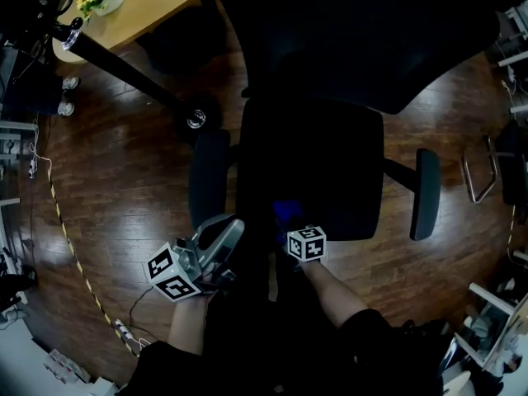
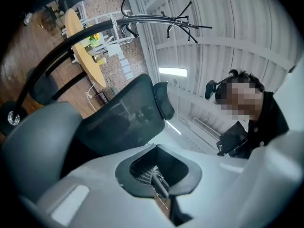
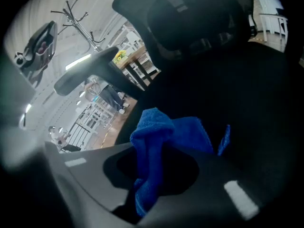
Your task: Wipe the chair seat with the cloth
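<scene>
Cloth (image 3: 164, 139), blue, was seen bunched and clamped between the closed jaws of the right gripper (image 1: 292, 228). A loose fold was spread ahead of the jaws, and a tail hung below them. The cloth was located at the front edge of the chair seat (image 1: 338, 163), a bit left of the seat's middle. Contact between cloth and seat could not be confirmed because the seat was too dark.

Key relation: almost the whole seat was laid out ahead of the right jaws, running from the front edge toward the backrest (image 1: 355, 31). More of its width lay to the right of the cloth than to the left. Any stroke was judged to run forward or rightward from there.

Left gripper (image 1: 231, 229) was noted with jaws together and nothing between them. It was held off the seat, just beside the front end of the left armrest (image 1: 208, 176), and tilted upward. The right gripper was clearly the nearer one to the seat.

Cloth at the front edge was judged to fit either a stroke about to be pushed away or one just drawn back. Which one could not be settled.
</scene>
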Demonstrator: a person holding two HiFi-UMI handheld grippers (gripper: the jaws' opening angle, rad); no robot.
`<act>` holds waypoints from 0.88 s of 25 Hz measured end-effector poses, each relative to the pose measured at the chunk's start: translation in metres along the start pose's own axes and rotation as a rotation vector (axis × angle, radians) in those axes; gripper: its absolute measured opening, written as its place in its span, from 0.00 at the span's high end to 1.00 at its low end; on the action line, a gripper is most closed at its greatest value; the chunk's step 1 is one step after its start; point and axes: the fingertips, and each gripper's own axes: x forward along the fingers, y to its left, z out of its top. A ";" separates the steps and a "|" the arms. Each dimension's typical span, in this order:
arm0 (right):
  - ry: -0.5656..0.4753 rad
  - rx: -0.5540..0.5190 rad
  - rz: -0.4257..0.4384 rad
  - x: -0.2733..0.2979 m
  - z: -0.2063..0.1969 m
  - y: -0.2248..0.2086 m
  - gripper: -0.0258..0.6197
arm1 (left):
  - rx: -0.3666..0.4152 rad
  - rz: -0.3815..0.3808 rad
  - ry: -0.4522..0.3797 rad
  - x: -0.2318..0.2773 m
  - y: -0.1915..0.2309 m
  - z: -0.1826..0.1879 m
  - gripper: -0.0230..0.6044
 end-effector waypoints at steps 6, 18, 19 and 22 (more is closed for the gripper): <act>-0.085 0.107 -0.244 -0.095 -0.008 -0.126 0.87 | -0.009 -0.098 0.106 0.052 -0.012 -0.022 0.97; -0.256 0.290 -0.425 -0.213 -0.011 -0.227 0.87 | 0.009 -0.208 0.246 0.127 -0.066 -0.055 0.97; -0.255 0.308 -0.427 -0.214 -0.012 -0.227 0.86 | 0.020 -0.209 0.247 0.128 -0.070 -0.053 0.97; -0.279 0.344 -0.387 -0.217 0.003 -0.214 0.86 | 0.058 -0.212 0.243 0.129 -0.083 -0.041 0.97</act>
